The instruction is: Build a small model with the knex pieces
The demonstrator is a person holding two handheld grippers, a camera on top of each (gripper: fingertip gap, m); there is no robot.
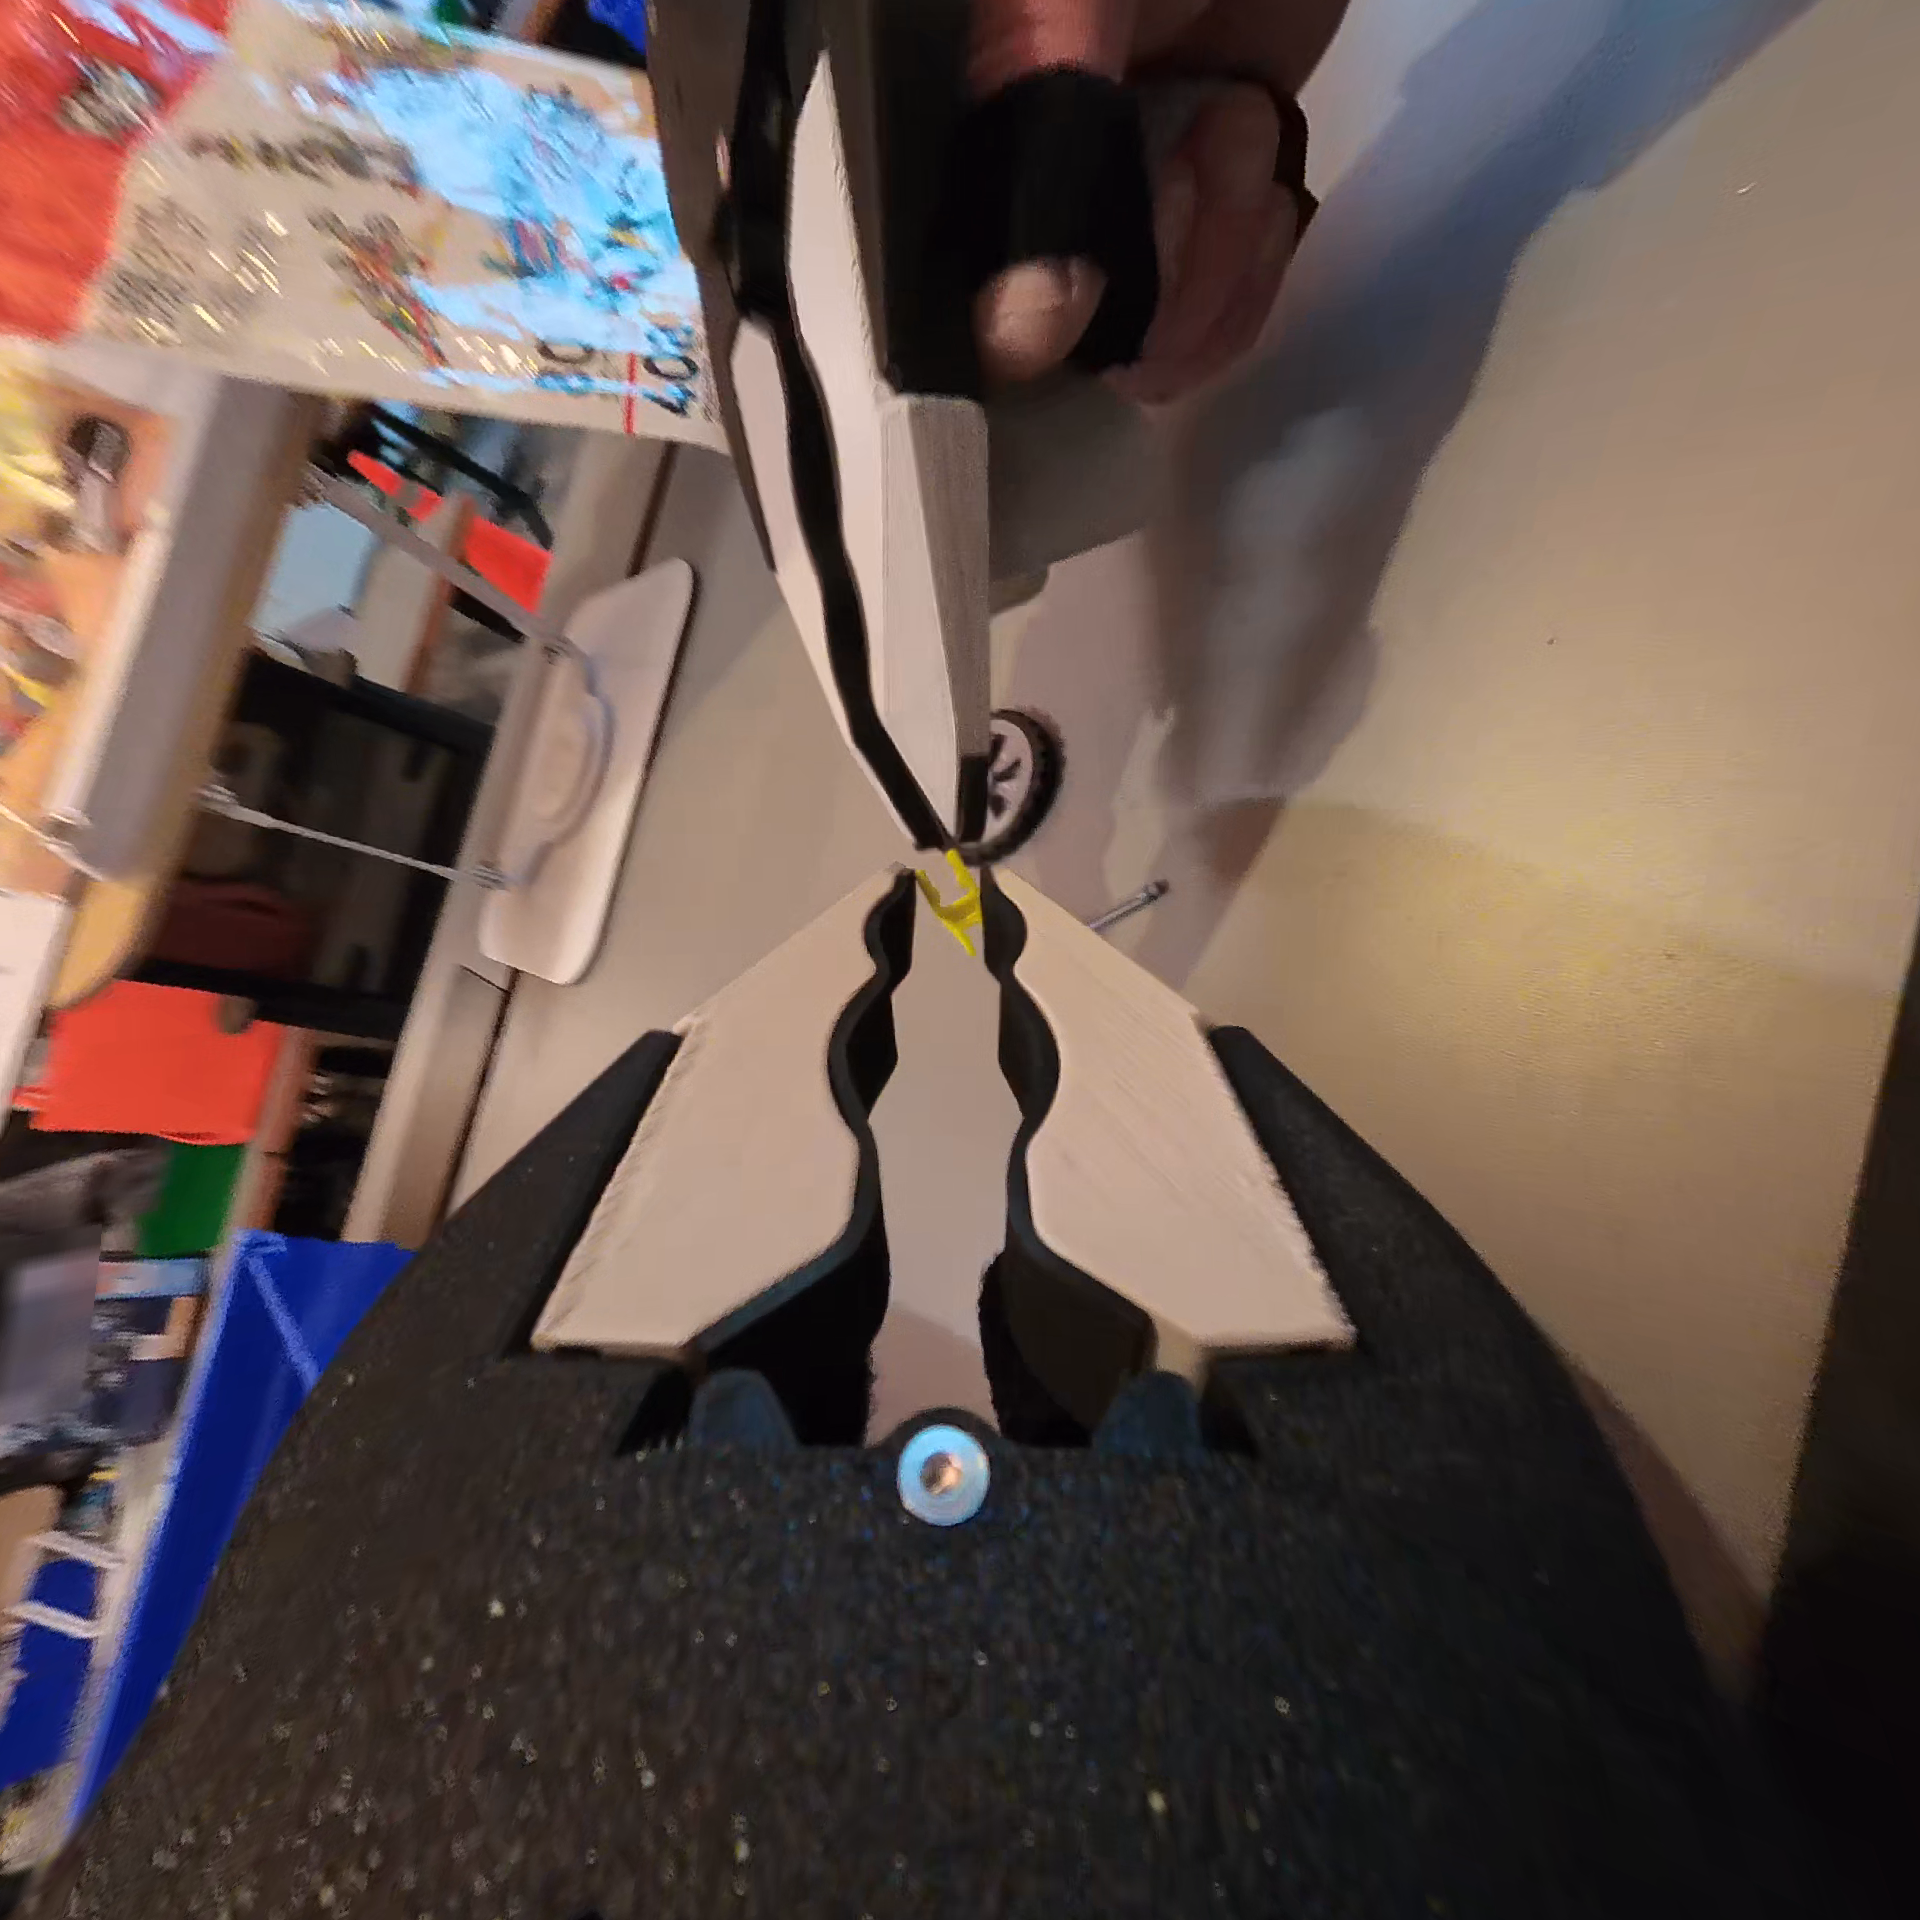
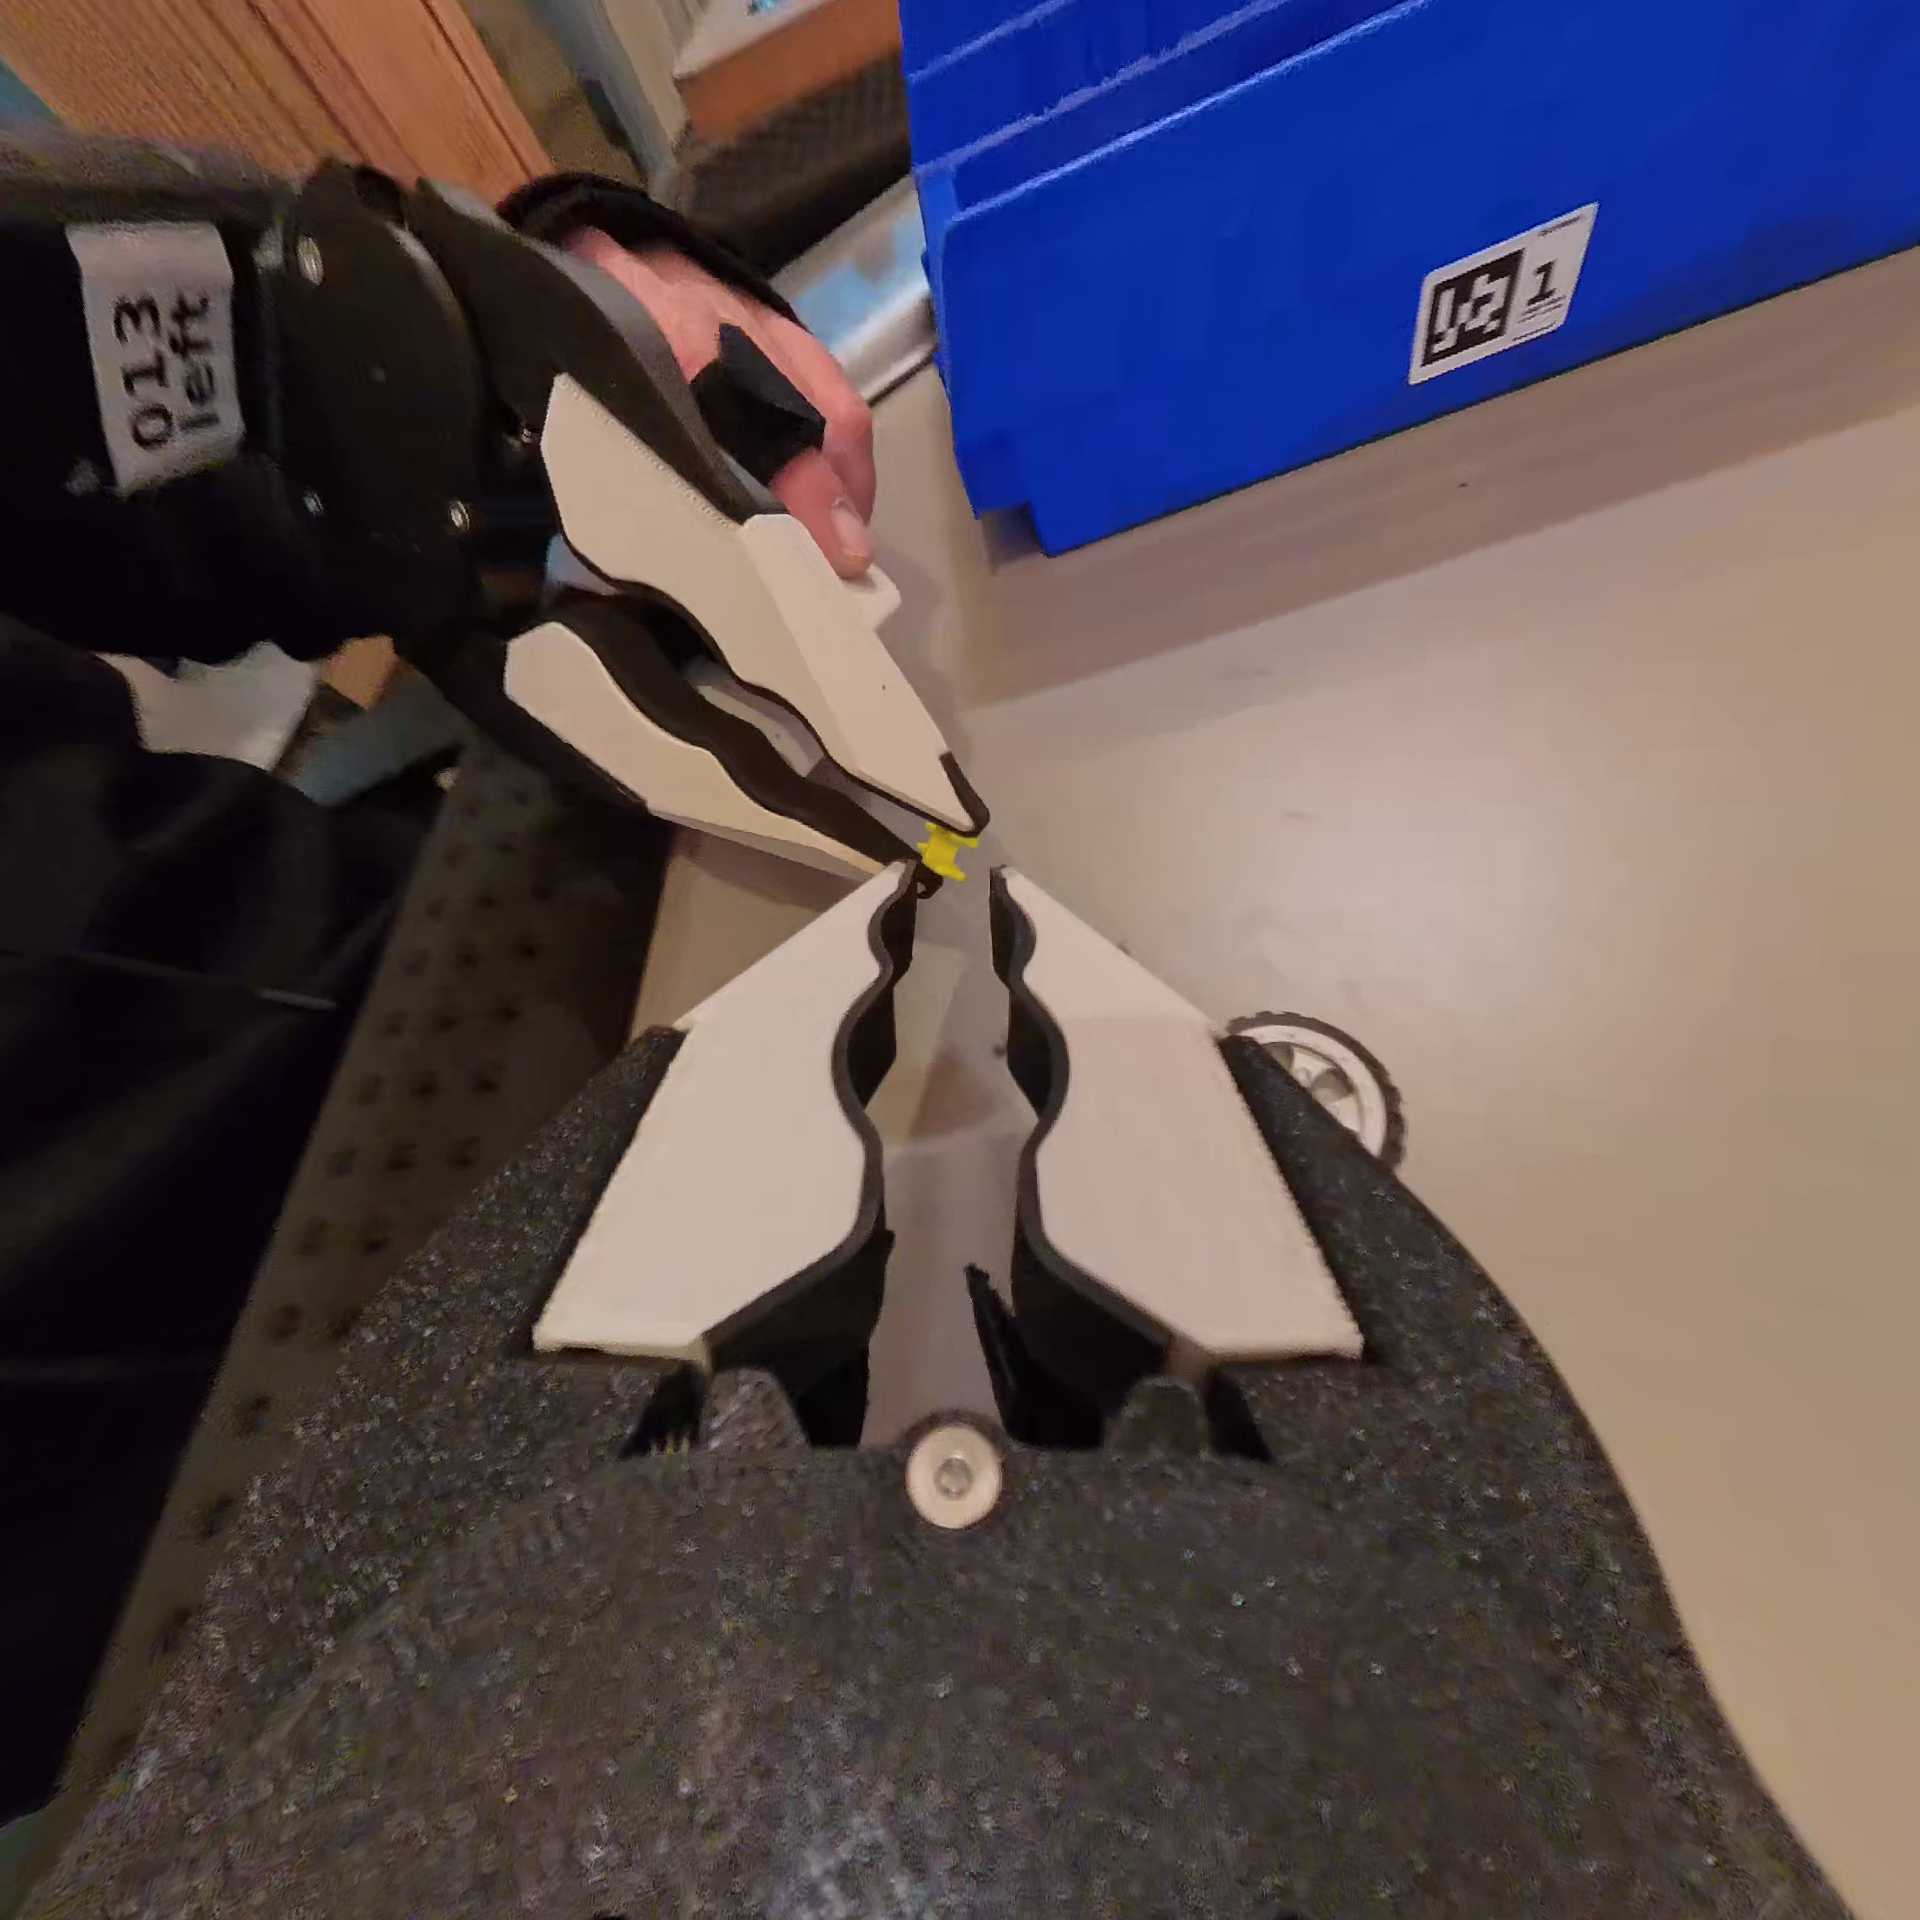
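Note:
My left gripper [image 1: 945, 885] is shut on a small yellow plastic piece [image 1: 954, 902], pinched at its fingertips above the beige table [image 1: 1558, 831]. My right gripper [image 1: 945, 831] comes in from above, tip to tip with it. In the right wrist view my right gripper [image 2: 951, 883] has its jaws a little apart with nothing seen between them. Its tips sit just under the yellow piece [image 2: 943, 847], which my left gripper [image 2: 948, 840] holds. A small black-tyred wheel [image 1: 1023, 774] lies on the table behind the tips and also shows in the right wrist view [image 2: 1320, 1081].
A blue bin [image 2: 1247, 260] with a square marker tag stands at the back of the table [image 2: 1455, 831]. A thin metal pin [image 1: 1127, 904] lies near the wheel. A white tray [image 1: 582, 769] and a colourful printed box [image 1: 416, 208] are at the left. Left and right tips are no more than a few centimetres apart.

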